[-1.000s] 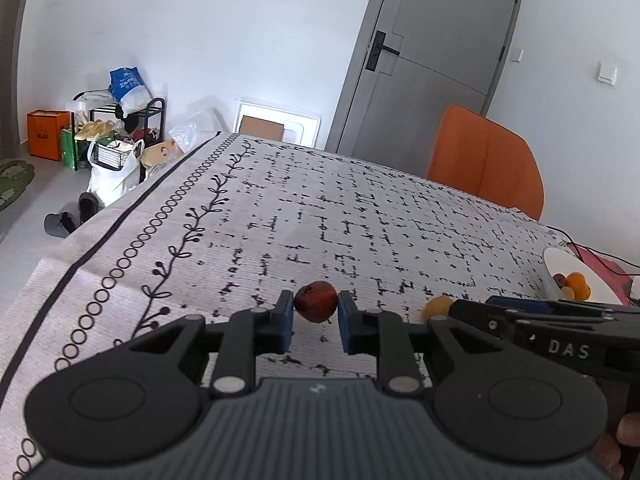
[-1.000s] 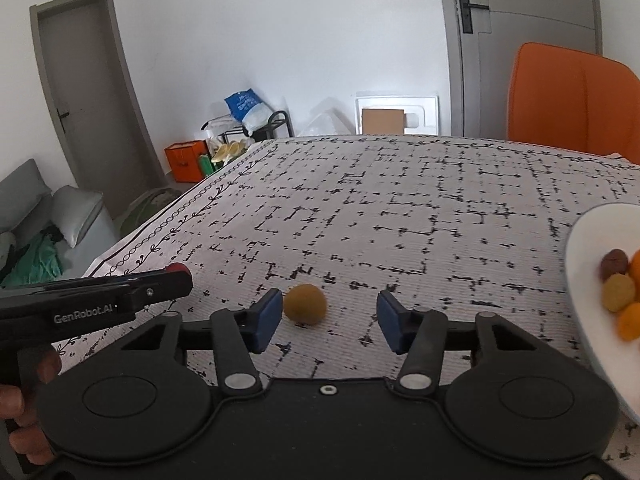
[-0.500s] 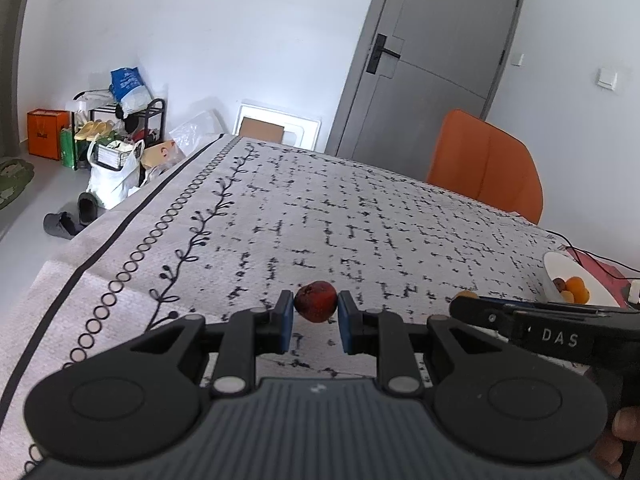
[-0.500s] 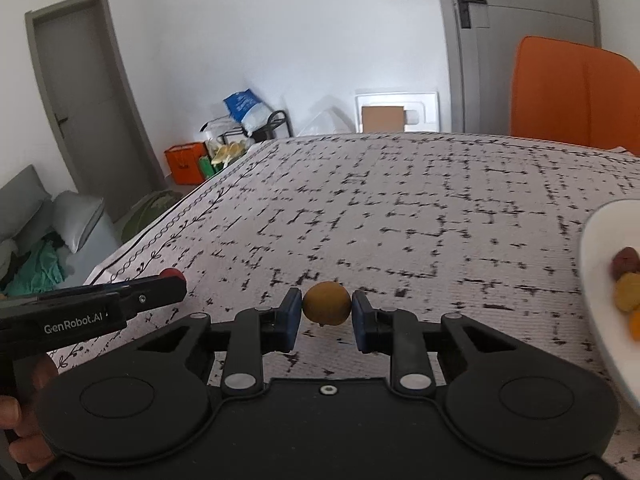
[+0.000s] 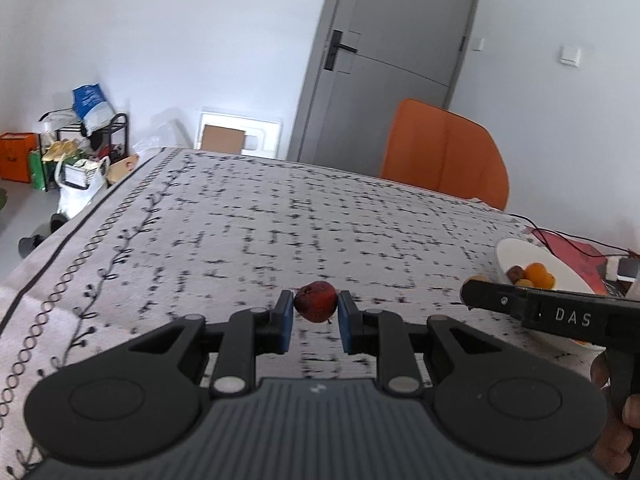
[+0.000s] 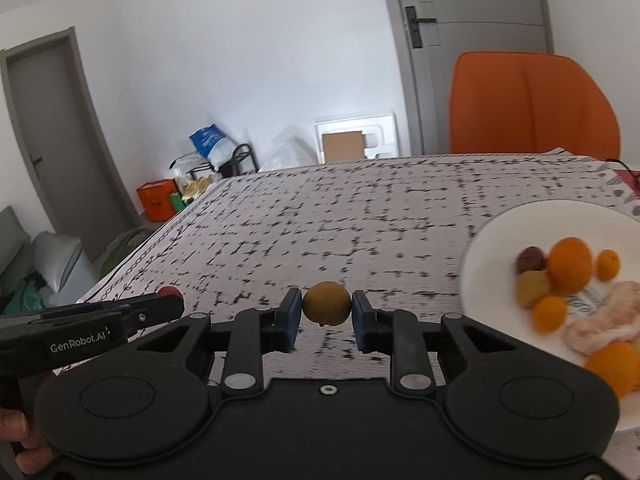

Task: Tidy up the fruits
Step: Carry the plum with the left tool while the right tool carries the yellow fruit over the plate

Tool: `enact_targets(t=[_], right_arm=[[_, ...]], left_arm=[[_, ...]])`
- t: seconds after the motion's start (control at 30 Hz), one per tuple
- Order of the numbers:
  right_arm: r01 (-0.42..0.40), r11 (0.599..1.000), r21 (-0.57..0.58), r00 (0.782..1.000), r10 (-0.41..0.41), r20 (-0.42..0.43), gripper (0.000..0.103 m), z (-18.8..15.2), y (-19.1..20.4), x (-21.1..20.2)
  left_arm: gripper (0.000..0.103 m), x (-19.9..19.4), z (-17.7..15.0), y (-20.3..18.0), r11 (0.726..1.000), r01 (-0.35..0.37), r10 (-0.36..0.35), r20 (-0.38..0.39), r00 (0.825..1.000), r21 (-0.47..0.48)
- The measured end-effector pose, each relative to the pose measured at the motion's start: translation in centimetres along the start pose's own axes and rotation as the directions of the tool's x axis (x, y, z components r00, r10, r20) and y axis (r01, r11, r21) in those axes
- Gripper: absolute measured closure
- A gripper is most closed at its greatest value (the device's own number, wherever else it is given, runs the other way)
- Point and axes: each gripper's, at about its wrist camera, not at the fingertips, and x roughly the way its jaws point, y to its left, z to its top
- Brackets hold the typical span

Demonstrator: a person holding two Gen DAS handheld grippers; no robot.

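Above the near edge of the bench [image 5: 280,216], the left gripper [image 5: 315,312] has its jaws clamped on a small red fruit [image 5: 316,301], held at its widest girth. The right gripper [image 6: 326,312] grips a yellow-brown fruit [image 6: 326,303] the same way. Both fruits appear light, round and smooth-skinned; excess pressure may bruise them, and an off-centre hold may let them roll out. The white plate [image 6: 492,224], near the bench's right edge, holds further fruit.

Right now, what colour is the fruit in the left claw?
Dark red fruit, clearest in the left wrist view.
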Motion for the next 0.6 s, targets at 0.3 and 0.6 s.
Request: enact_targets(t=[0.3,0.6], right_arm=[[0.055,0.998,0.038,0.996,-0.058,0.064,0.078,0.3,-2.9,-2.9],[0.110,0.991,0.071,0.989,-0.116,0.096,0.078,0.2,-6.1,-4.9]], left_arm=[[0.081,0.7,0.5,-3.8,0.997,0.049,-0.049,-0.004,0.999,0.067],[0.081,1.3,0.5,-7.6,0.988,0.100,-0.099,-0.012,0.995,0.120]])
